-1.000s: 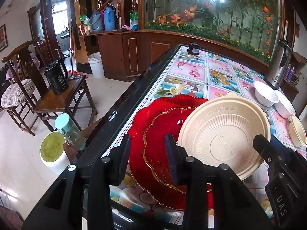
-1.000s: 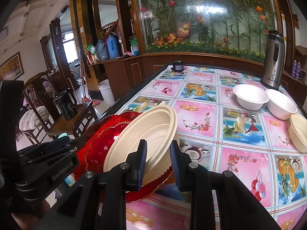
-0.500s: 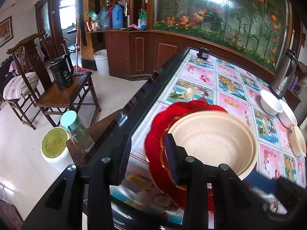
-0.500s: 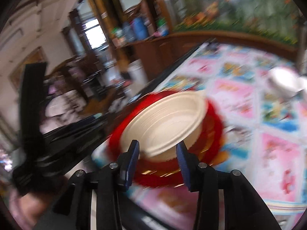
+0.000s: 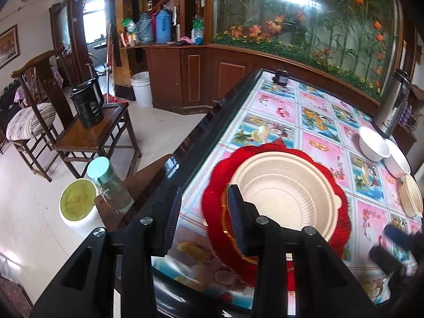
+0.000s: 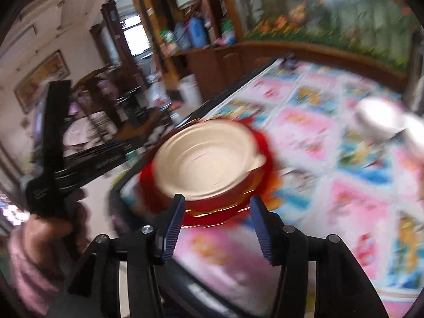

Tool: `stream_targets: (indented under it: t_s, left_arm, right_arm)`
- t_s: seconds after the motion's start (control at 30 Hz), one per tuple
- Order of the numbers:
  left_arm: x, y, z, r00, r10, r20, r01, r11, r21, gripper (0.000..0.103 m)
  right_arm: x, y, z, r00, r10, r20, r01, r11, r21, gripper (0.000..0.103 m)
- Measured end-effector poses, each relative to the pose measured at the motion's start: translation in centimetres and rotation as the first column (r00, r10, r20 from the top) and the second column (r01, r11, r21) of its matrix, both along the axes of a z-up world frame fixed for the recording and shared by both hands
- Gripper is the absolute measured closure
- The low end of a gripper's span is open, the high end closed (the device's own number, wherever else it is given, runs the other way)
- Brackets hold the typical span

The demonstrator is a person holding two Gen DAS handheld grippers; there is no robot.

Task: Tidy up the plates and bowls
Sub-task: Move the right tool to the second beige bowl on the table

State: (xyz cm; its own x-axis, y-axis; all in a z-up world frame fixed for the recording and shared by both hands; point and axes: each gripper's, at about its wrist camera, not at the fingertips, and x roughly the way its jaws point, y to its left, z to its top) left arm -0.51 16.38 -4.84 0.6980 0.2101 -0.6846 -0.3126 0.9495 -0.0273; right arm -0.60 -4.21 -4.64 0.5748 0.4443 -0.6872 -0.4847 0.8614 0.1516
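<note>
A beige paper bowl rests on stacked red plates at the table's near left corner; both also show, blurred, in the right wrist view: the bowl, the plates. My left gripper is open and empty, its right finger over the plates' near rim. My right gripper is open and empty, just short of the plates; it shows blurred at the left wrist view's right edge. Two white bowls and another beige bowl sit at the right.
A steel thermos jug stands at the far right of the table with the flowered cloth. A small dark jar is at the far end. Left of the table are a wooden stool with a black kettle, a bottle and a white tub.
My right gripper let go of the beige bowl, opened wide and drew back. The bowl went from tilted to lying flat on the red plates. My left gripper rose and opened a little.
</note>
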Motion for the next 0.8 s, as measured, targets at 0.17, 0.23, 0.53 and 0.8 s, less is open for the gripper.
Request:
stream_targets:
  t_s: [0.17, 0.23, 0.53, 0.8]
  left_arm:
    - [0.6, -3.9, 1.0, 0.996, -0.093, 0.004, 0.093, 0.996, 0.008, 0.069]
    - [0.9, -6.1, 1.4, 0.99, -0.141, 0.006, 0.141, 0.99, 0.026, 0.069]
    - [3.1, -17.0, 2.4, 0.927, -0.372, -0.039, 0.373, 0.928, 0.022, 0.069]
    - [4.1, -23.7, 3.1, 0.881, -0.468, -0.066, 0.469, 0.883, 0.001, 0.052]
  right_arm:
    - [-0.1, -2.6, 0.9, 0.984, -0.103, 0.143, 0.116, 0.99, -0.086, 0.045]
    - [0.0, -4.2, 1.0, 0.972, -0.159, 0.175, 0.177, 0.979, -0.096, 0.041]
    - [0.1, -12.3, 2.6, 0.867, -0.383, 0.319, 0.437, 0.892, -0.117, 0.029]
    - [0.2, -19.2, 3.4, 0.794, -0.509, 0.332, 0.573, 0.809, -0.13, 0.023]
